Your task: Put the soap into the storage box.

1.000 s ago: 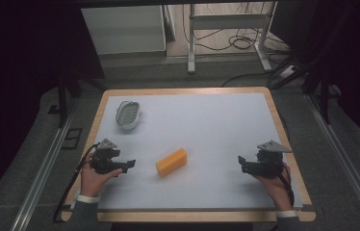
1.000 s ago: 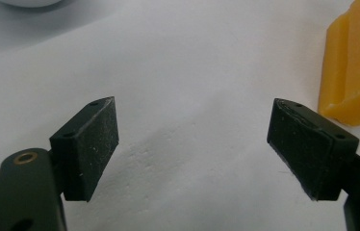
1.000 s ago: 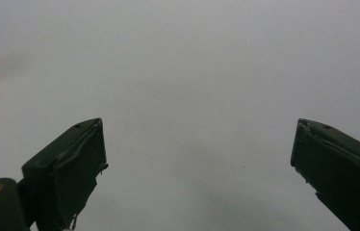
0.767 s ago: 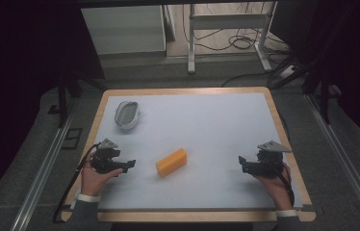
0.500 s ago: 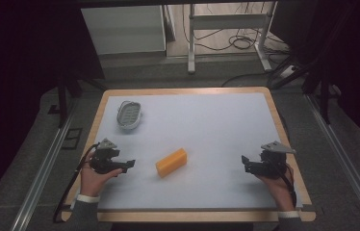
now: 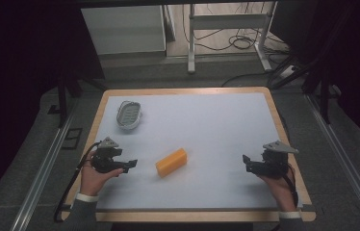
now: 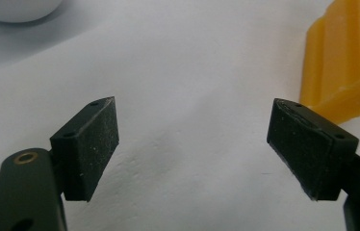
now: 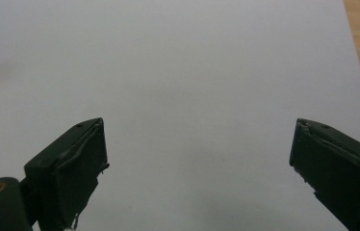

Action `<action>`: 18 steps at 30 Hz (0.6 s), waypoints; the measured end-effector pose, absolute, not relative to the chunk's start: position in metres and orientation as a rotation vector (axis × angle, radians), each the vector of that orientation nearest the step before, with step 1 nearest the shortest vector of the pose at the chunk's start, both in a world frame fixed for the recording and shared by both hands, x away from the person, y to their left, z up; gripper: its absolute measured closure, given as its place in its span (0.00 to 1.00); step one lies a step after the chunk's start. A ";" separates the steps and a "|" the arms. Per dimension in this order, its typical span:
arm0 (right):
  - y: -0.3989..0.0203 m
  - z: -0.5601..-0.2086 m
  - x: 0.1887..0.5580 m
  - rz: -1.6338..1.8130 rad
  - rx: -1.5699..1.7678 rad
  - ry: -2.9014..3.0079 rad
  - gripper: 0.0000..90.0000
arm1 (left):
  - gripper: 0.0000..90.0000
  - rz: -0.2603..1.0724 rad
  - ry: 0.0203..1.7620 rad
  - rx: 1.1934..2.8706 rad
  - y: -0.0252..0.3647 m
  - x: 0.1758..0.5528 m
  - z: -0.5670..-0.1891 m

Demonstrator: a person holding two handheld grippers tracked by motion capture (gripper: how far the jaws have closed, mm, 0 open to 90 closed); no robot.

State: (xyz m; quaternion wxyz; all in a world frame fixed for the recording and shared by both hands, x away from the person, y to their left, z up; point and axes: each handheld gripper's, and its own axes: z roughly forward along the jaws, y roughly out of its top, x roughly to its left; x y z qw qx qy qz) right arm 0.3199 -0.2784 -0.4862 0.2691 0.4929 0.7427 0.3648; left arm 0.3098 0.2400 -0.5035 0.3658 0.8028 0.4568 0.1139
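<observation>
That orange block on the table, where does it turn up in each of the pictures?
High view: the orange block lies near the table's middle, right of the left tongs.
Left gripper view: at the upper right edge, beside the right-hand jaw.
Right gripper view: not in it.
Shared landmark: the white table sheet.

A pale oval dish [image 6: 129,114] sits near the far-left corner of the white-topped counter [image 6: 226,125]. Cables [image 6: 238,44] lie coiled on the floor beyond, by a metal stand [image 6: 228,21].

No readable text, labels, brands, numbers or signs anywhere: none on yellow block [image 6: 171,162], oval dish [image 6: 129,114], table [image 6: 216,130], either gripper.
</observation>
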 end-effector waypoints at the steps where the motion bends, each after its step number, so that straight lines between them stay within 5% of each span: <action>1: -0.278 -0.485 0.319 0.987 1.323 2.002 0.07 | 0.21 0.292 1.179 2.067 0.240 0.310 -0.502; 18: -0.279 -0.486 0.315 0.994 1.322 2.008 0.07 | 0.20 0.293 1.107 2.078 0.228 0.317 -0.455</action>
